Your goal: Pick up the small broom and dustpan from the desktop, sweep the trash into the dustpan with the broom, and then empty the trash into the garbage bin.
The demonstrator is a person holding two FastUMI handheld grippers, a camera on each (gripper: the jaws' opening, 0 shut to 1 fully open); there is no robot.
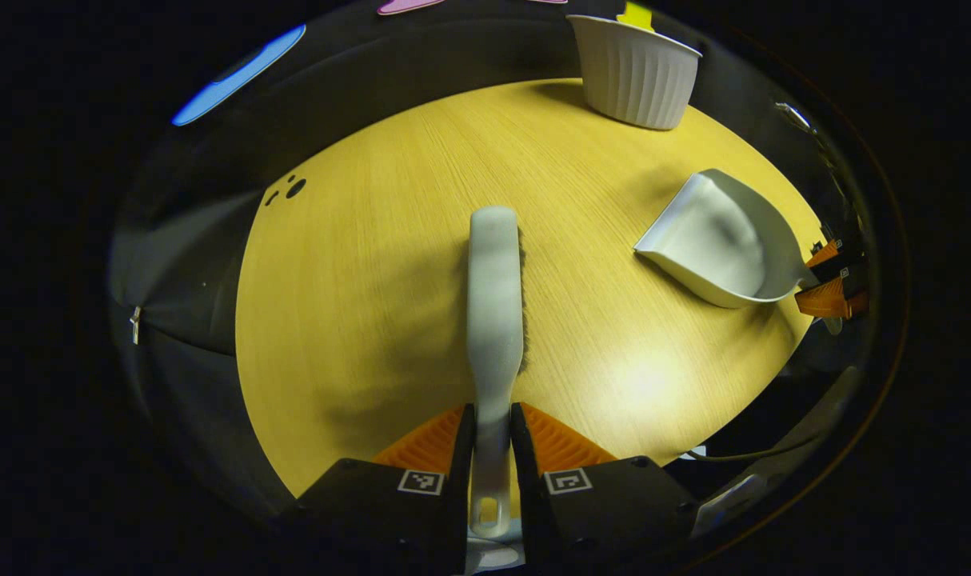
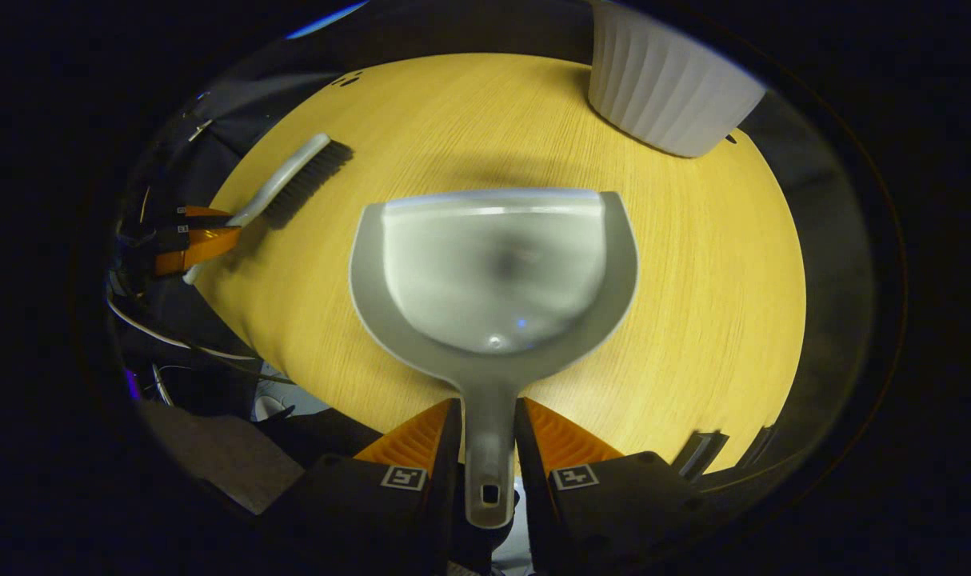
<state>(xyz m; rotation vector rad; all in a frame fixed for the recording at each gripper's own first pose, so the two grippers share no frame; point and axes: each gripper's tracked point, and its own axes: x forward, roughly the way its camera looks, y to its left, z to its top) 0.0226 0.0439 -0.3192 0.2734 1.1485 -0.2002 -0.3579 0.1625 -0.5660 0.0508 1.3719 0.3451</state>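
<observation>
Hand-held gripper (image 1: 492, 448) clamps unlabelled broom (image 1: 494, 296) handle.

1 broom (image 1: 493, 296), 1 dustpan (image 1: 713, 244), 1 bin (image 1: 633, 72), 1 table (image 1: 373, 320).

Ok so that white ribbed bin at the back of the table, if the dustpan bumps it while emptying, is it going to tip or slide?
The bin looks like thin, light plastic, so a knock from the dustpan would probably slide it on the smooth table. Tipping seems likelier: it flares wider at the rim than at the base. Its ribbed wall likely keeps it fairly stiff.
</observation>
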